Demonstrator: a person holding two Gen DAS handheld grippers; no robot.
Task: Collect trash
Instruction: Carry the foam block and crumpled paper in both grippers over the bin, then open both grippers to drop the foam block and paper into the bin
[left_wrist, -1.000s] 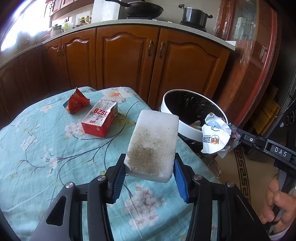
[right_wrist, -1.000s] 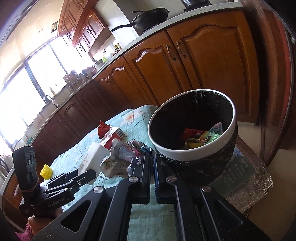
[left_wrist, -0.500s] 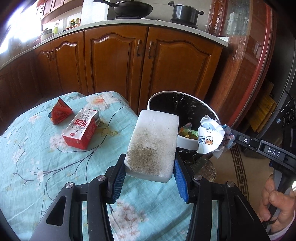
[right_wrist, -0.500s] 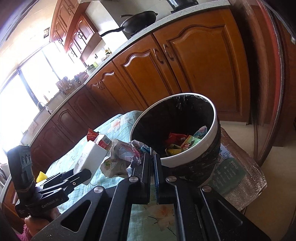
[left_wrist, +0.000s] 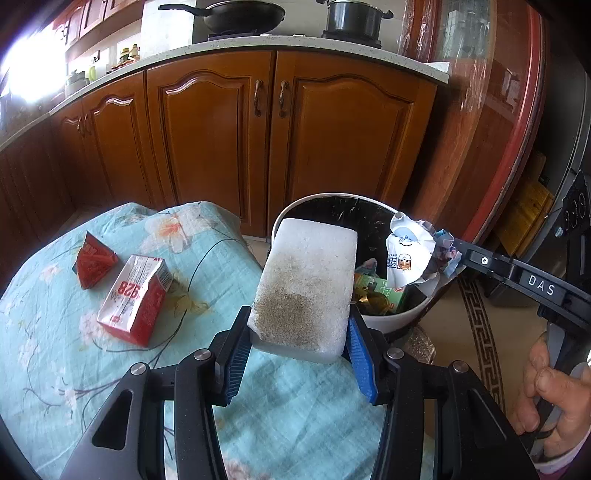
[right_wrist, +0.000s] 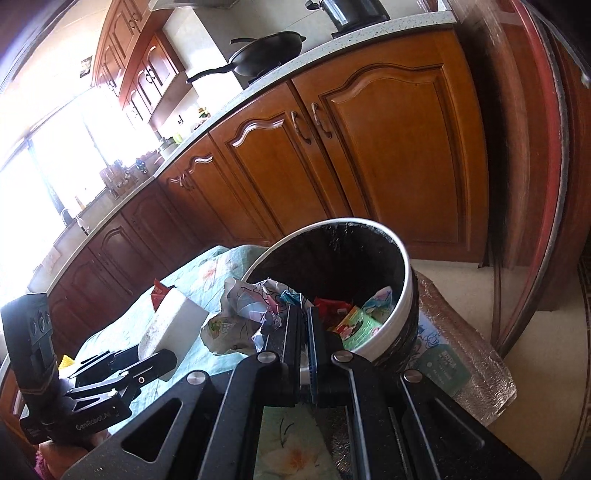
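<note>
**White foam and crumpled paper held near the bin**

White foam, dirty brown on its upper face, made up the block (left_wrist: 306, 284) that the left gripper (left_wrist: 299, 332) held. The blue pads (left_wrist: 238, 354) pressed on its near end at both sides, and the far end reached over the rim of the bin (left_wrist: 399, 321) at about 1 o'clock. Such a block was probably very light and stiff, but brittle; a hard squeeze could dent or crumble it, so the grip across the narrow width looked sensible.

The right gripper (right_wrist: 304, 325) had its jaws closed tight on a crumpled wrapper (right_wrist: 255, 310), which hung at the near rim of the bin, at 11 o'clock from the fingers. The wrapper seemed soft and almost weightless, and any pinched fold would hold it.

On the flowered cloth (left_wrist: 55, 350), at 10 o'clock from the left gripper, a red and white carton (left_wrist: 135, 295) lay on its side, and beyond it a small red packet (left_wrist: 94, 264). The carton was likely empty and easy to crush; its flat sides offered the best hold.
</note>
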